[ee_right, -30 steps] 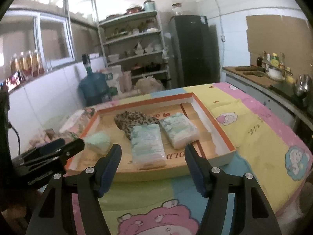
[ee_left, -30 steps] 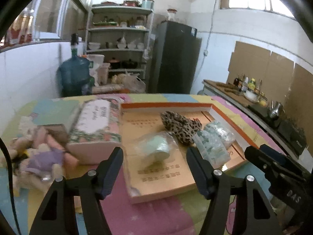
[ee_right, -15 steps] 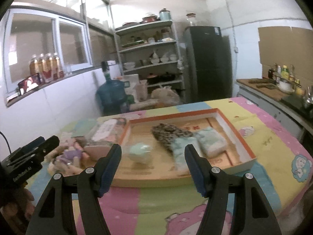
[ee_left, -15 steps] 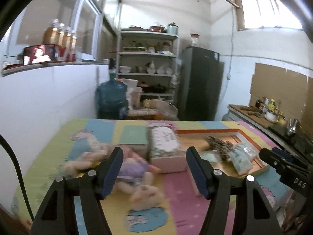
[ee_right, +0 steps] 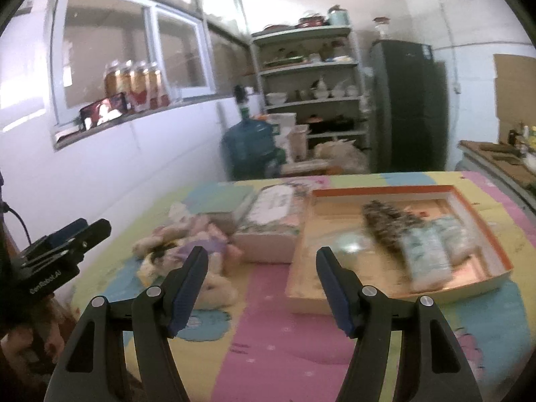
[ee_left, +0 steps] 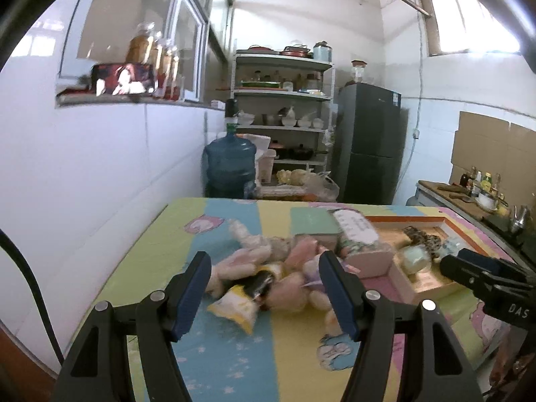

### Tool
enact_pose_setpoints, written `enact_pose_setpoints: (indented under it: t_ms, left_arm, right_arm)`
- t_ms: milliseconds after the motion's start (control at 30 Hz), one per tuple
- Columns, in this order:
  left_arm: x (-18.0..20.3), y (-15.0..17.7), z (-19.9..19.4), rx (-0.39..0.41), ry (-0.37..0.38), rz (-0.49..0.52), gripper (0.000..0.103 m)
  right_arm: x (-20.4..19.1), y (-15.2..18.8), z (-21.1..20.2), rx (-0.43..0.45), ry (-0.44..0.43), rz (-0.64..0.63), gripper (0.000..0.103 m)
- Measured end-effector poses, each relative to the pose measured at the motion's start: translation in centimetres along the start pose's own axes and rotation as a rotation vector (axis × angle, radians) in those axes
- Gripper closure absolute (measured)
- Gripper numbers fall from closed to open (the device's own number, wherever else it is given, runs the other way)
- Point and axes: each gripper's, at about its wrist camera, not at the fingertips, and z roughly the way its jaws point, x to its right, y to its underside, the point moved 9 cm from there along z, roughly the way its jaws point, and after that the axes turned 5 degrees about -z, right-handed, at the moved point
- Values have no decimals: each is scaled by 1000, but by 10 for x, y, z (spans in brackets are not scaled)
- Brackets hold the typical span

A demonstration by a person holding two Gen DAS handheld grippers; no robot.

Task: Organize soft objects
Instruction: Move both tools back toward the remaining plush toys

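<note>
A pile of plush toys (ee_left: pixel 268 268) in pink, purple and cream lies on the patterned table cover, also in the right wrist view (ee_right: pixel 187 248). My left gripper (ee_left: pixel 264 278) is open and empty, hovering just before the pile. An orange-rimmed tray (ee_right: pixel 485 231) holds a leopard-print item (ee_right: pixel 388 221), packs in clear wrap (ee_right: pixel 428 251) and a pale green bundle (ee_left: pixel 415 259). My right gripper (ee_right: pixel 261 274) is open and empty above the table, left of the tray.
A floral tissue box (ee_right: pixel 271 221) sits between the toys and the tray, with a green box (ee_left: pixel 313 226) behind. A white wall runs along the left. A water jug (ee_left: pixel 231 164), shelves and a dark fridge (ee_left: pixel 368 144) stand beyond the table.
Both grippers have drawn back and swung left, away from the tray. The plush toys now lie ahead of the left gripper. Both stay open and empty.
</note>
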Motion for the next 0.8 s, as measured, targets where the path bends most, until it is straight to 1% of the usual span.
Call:
enact_pose_setpoints:
  t_ms: [167, 367, 633, 800]
  left_arm:
    - [-31, 11, 7, -27, -7, -35, 36]
    - [-52, 28, 17, -63, 0, -47, 36]
    - [-65, 42, 38, -112, 20, -72, 36]
    - [-63, 46, 48, -130, 38, -60, 36]
  right_arm:
    - [-29, 9, 26, -54, -51, -35, 34]
    - [-52, 22, 61, -126, -83, -65, 34]
    - [-58, 35, 93, -189, -82, -74, 34]
    - [-60, 40, 104, -221, -74, -89, 34]
